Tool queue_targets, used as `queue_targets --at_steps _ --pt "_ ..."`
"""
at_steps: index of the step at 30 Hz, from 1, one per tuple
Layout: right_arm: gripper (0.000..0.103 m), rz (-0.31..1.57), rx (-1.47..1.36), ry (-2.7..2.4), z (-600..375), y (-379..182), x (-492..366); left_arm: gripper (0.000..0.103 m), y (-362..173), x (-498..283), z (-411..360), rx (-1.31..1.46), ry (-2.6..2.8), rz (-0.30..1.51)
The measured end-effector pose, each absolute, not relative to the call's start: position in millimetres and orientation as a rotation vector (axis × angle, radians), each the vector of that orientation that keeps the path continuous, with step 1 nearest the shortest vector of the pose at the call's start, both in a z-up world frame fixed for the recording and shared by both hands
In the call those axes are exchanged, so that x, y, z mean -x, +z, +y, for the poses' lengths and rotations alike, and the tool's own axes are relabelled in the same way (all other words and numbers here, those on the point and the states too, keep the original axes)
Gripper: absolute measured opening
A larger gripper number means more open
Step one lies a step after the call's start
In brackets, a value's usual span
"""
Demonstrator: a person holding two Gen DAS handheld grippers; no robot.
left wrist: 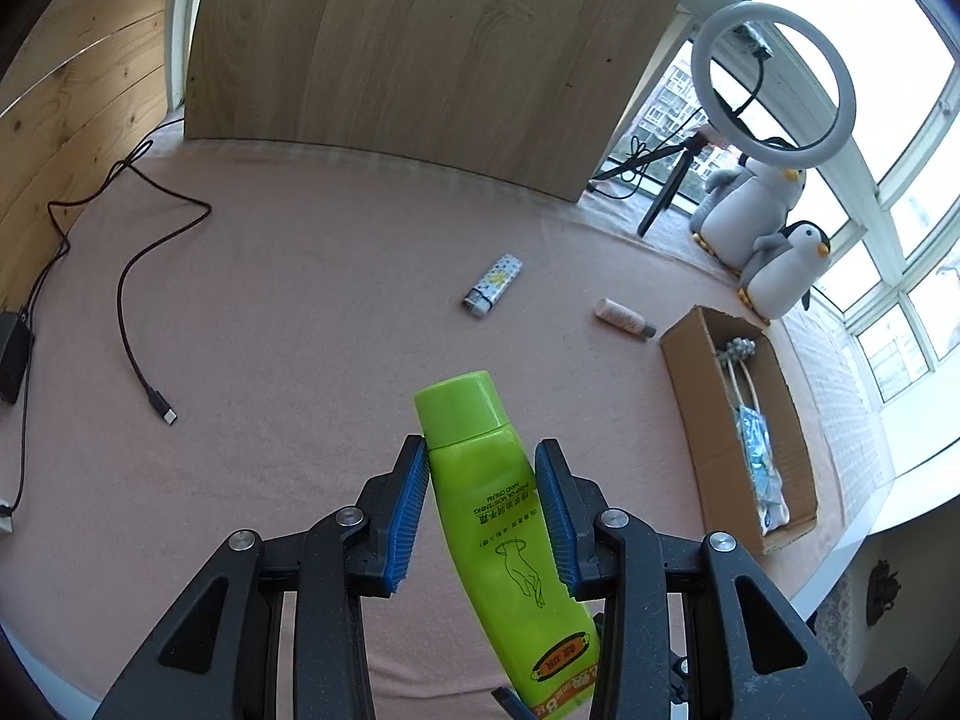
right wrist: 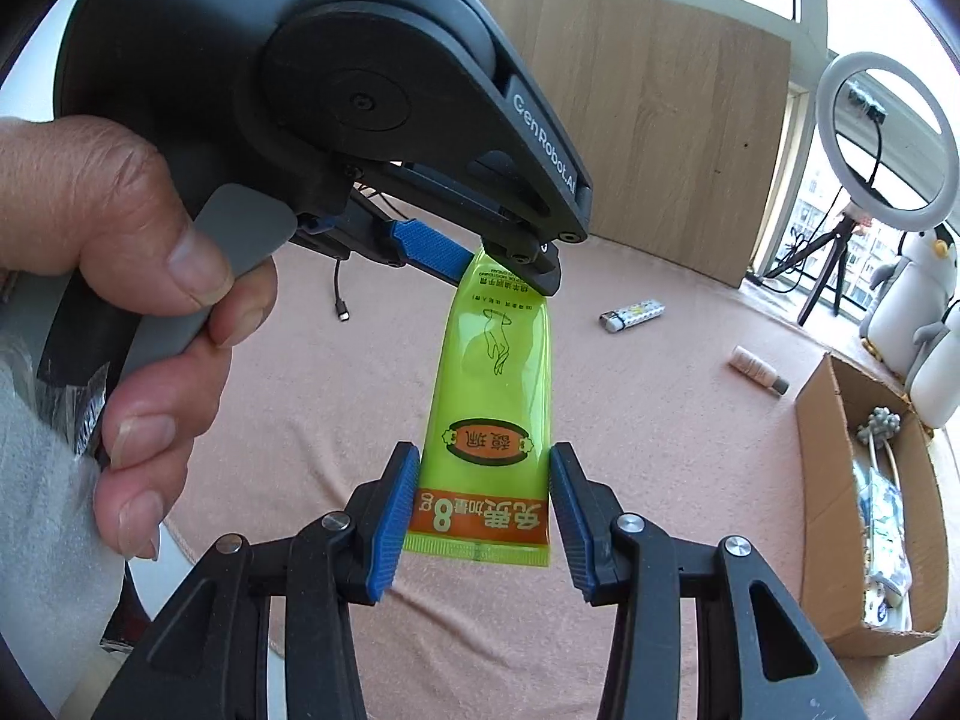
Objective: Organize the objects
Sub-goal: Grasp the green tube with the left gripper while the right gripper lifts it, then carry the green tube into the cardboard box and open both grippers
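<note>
A lime-green hand cream tube (left wrist: pixel 498 498) hangs in the air above the pink cloth (left wrist: pixel 300 300). My left gripper (left wrist: pixel 483 450) is shut on it just below the cap. In the right wrist view the same tube (right wrist: pixel 492 396) hangs cap-up from the left gripper (right wrist: pixel 510 267), which a person's hand (right wrist: pixel 138 252) holds. My right gripper (right wrist: pixel 483 456) is closed around the tube's flat orange crimped end, with both blue pads against its edges. A brown cardboard box (left wrist: pixel 690 360) with several items inside lies to the right, also in the right wrist view (right wrist: pixel 822 420).
A patterned lighter (left wrist: pixel 492 285) and a small pale bottle (left wrist: pixel 624 318) lie on the cloth beyond the tube. A black cable (left wrist: pixel 138 360) snakes at the left. Plush penguins (left wrist: pixel 774 264) and a ring light (left wrist: pixel 774 84) stand by the window. A wooden board (left wrist: pixel 420 60) leans at the back.
</note>
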State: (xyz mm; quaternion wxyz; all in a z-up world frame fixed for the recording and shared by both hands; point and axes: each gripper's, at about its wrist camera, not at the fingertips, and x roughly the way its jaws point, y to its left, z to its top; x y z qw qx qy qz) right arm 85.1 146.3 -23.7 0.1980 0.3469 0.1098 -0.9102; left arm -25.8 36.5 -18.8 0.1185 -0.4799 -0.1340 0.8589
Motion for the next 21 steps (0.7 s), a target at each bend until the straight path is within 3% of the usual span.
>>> queue_targets --at_steps 21 --pt "0.040 0.195 -0.964 -2.700 196 -13 -96 0.040 -1 46 116 1.360 2.417 -0.207"
